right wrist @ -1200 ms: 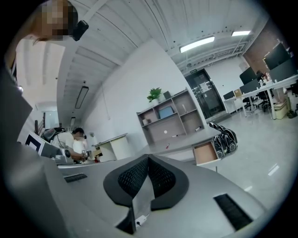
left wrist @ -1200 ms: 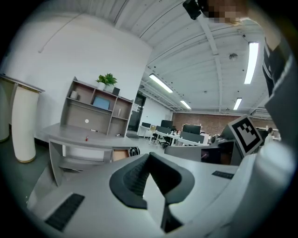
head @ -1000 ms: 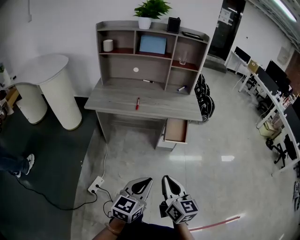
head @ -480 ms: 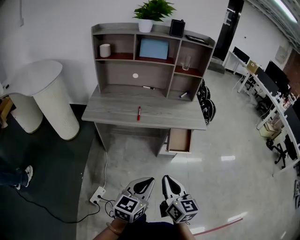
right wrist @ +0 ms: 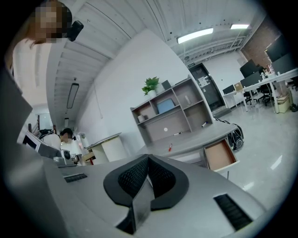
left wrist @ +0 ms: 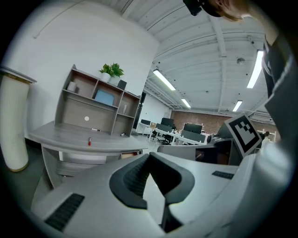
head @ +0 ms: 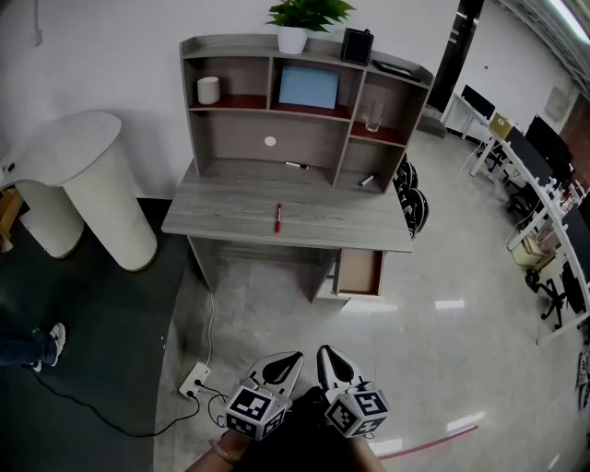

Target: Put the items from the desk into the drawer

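In the head view a red pen (head: 277, 218) lies in the middle of the grey desk top (head: 230, 217). A black marker (head: 295, 166) lies under the hutch, and another pen (head: 367, 181) lies in the lower right cubby. The drawer (head: 359, 272) under the desk's right side stands pulled out, and its inside looks bare. My left gripper (head: 288, 358) and right gripper (head: 326, 354) are held side by side over the floor, well short of the desk. Both are shut with nothing in them. In the gripper views the left gripper (left wrist: 148, 158) and the right gripper (right wrist: 148, 160) have their pads meeting. The red pen (right wrist: 170, 147) and the drawer (right wrist: 219, 155) lie far ahead.
The hutch holds a white cup (head: 209, 90), a blue screen (head: 308, 89), a glass (head: 373, 118) and a potted plant (head: 300, 23). A white rounded counter (head: 88, 184) stands to the left. On the floor are a power strip (head: 194, 378) with its cable and a red line (head: 433, 438). Office desks (head: 544, 175) are at the right.
The desk now sits slightly lower and nearer in the head view, with the drawer shifted right. Both grippers keep the same side-by-side, shut pose.
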Motion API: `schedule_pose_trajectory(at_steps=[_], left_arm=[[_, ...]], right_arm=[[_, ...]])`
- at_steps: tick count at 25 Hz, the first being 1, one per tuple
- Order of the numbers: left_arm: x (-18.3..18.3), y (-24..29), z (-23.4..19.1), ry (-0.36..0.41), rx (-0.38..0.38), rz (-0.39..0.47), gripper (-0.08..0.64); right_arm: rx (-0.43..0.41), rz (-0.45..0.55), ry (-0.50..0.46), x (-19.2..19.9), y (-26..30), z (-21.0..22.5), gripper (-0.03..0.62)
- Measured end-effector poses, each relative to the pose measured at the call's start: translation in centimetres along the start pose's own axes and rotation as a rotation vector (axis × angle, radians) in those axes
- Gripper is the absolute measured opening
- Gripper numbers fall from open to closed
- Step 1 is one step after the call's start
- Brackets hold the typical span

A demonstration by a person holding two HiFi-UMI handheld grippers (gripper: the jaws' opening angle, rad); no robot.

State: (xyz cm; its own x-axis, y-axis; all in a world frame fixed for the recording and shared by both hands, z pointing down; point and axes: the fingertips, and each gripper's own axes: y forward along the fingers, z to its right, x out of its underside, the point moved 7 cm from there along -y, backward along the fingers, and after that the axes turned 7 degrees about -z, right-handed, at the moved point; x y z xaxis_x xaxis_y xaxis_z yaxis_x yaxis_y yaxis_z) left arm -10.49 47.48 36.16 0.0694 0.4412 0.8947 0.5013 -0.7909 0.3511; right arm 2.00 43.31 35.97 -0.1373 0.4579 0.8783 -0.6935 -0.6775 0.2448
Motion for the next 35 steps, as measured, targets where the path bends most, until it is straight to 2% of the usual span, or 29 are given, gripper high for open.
schedule_pose_trajectory(at_steps=[7,13,19,25,29,35], left_arm=[[-0.1,0.2,-2.0,-0.036,-0.053,0.002,0.026],[-1.5,2.1,-4.3,-0.054,-0.099,0.029,0.026],[-3.7,6.5,-7.3,-0.043,-0.136,0.032,0.026],[-7.0,11.9,-10.0,-0.03,-0.15,0.034,0.026],[-9.4,15.0,-12.1,-0.038,-0.17,0.053,0.026],[-11.5,19.2,-14.6,-0.045,-0.196,0.06,0.026]], right_arm=[[-0.032,-0.031,-0.018,-0.4,2.5,0.0,0.025],[-0.054,-0.041,-0.031,-1.7,5.5,1.6,0.025],[-0.068,-0.04,-0.02,-3.8,9.9,5.0,0.025],[-0.087,-0.041,-0.026,-7.6,15.1,9.2,0.025],[-0.102,-0.04,-0.043,-10.2,18.4,11.3,0.025],[-0.122,-0.066,-0.058,-12.3,22.5,14.4,0.025]])
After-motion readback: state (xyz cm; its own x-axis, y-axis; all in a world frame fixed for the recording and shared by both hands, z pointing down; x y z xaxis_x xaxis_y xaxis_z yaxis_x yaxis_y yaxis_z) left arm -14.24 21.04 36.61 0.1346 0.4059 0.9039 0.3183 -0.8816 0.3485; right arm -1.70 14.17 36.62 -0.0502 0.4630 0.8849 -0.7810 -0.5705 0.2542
